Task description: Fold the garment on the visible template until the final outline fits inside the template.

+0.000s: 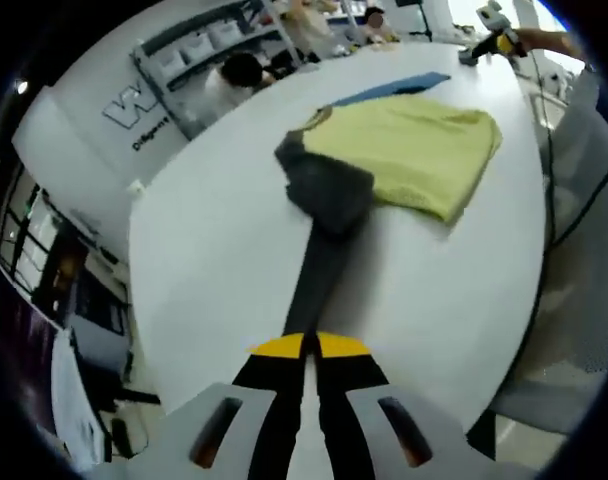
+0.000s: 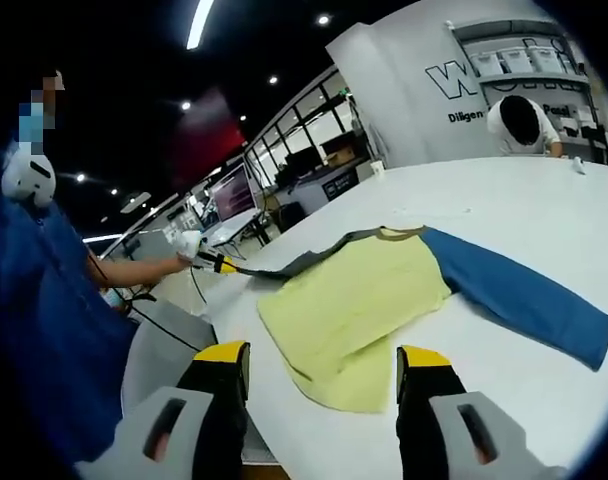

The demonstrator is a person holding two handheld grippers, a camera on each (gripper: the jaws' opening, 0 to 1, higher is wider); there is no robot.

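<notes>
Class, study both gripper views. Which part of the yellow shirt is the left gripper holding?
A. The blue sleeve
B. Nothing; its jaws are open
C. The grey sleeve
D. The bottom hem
C: the left gripper has its jaws closed on the grey sleeve, pulled out from the yellow shirt, while the blue sleeve lies flat on the table.

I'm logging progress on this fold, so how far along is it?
Early. The yellow shirt body lies flat on the white table. In hand: the left gripper is shut on the grey sleeve and holds it stretched out from the body. The right gripper is open, near the hem. Left: the blue sleeve lies spread out, and no template outline can be made out.
</notes>
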